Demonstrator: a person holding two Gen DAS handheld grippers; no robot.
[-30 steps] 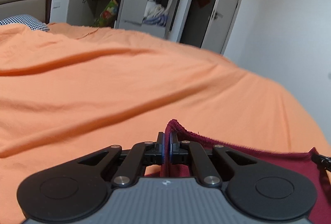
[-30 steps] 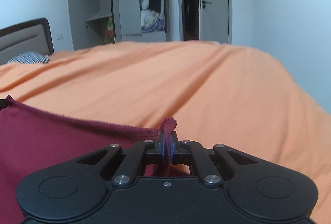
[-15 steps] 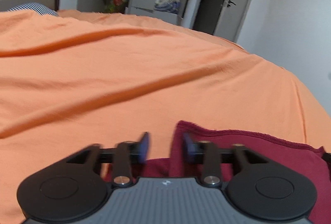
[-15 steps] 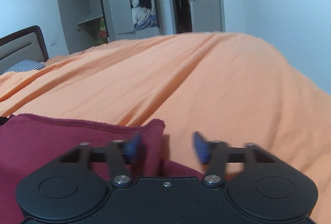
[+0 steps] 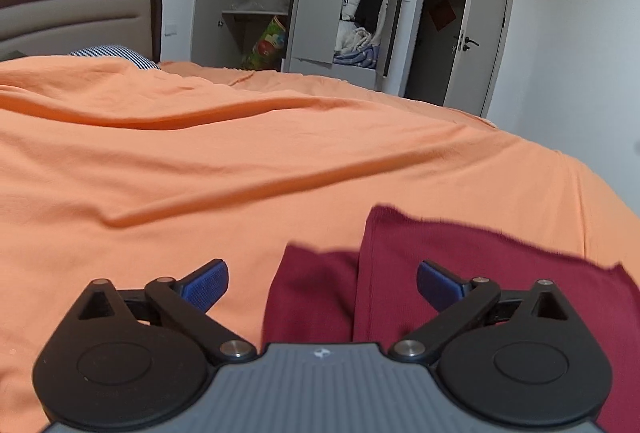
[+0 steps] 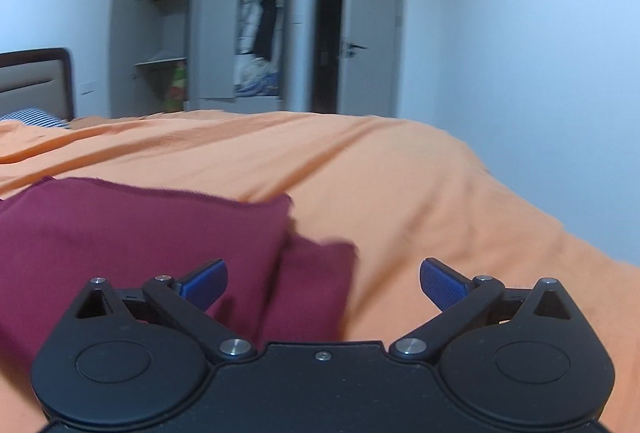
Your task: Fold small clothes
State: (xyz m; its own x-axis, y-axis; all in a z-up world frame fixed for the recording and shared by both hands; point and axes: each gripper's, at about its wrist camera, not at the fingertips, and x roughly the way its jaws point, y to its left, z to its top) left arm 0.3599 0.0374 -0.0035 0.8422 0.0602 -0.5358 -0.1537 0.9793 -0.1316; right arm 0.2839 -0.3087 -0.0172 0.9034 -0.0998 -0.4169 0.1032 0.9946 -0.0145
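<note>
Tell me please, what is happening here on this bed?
A person is folding a dark red garment on a bed with an orange sheet, using a handheld gripper in each hand. At this moment the left gripper and the right gripper are both open and hold nothing. The garment lies on the sheet with one layer folded over another, its top edge lying over the lower layer. An open wardrobe stands behind the bed.

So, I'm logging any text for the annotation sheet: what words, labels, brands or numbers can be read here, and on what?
No readable text anywhere.
left gripper: a small pale emblem on the grey body, no letters.
red sign on the door: marks too small to read.
colourful bag in the wardrobe: print too small and blurred.
</note>
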